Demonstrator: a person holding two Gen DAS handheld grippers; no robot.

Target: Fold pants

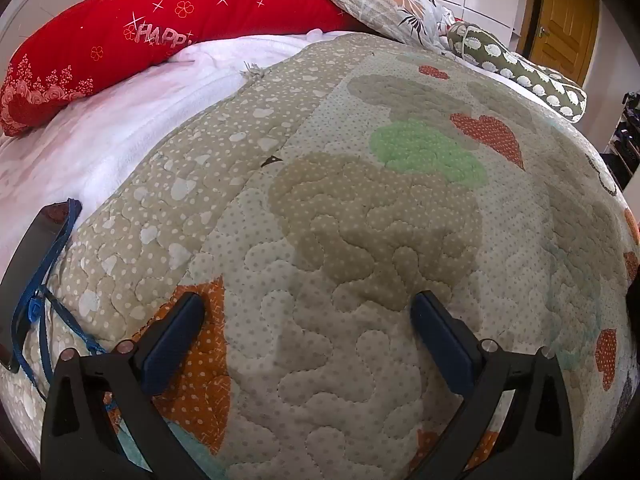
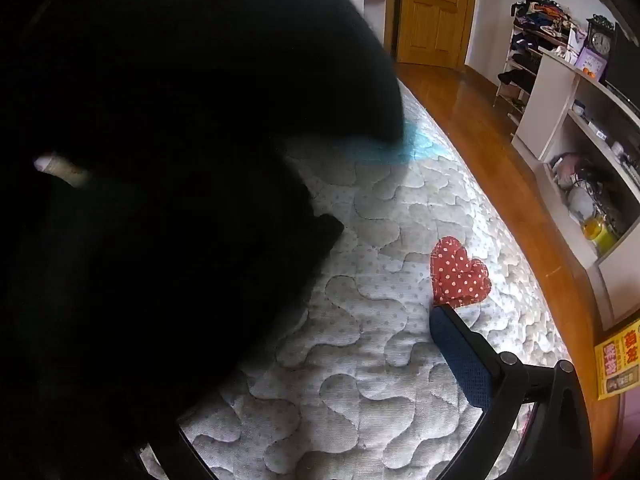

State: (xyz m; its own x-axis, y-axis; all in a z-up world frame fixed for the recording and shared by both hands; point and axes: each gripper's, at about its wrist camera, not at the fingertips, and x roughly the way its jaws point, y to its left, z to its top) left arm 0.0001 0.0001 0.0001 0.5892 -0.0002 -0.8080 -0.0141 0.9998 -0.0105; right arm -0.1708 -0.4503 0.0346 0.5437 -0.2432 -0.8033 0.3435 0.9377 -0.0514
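Black tool [image 1: 308, 312] — blue pads [image 1: 172, 344]

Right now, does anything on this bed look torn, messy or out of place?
Yes: a small dark tear shows in the beige dotted quilt, and frayed threads stick out at its far edge. The black pants lie bunched, unfolded.

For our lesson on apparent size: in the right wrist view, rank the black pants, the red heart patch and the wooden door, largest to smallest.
1. black pants, though nearness inflates them
2. wooden door
3. red heart patch
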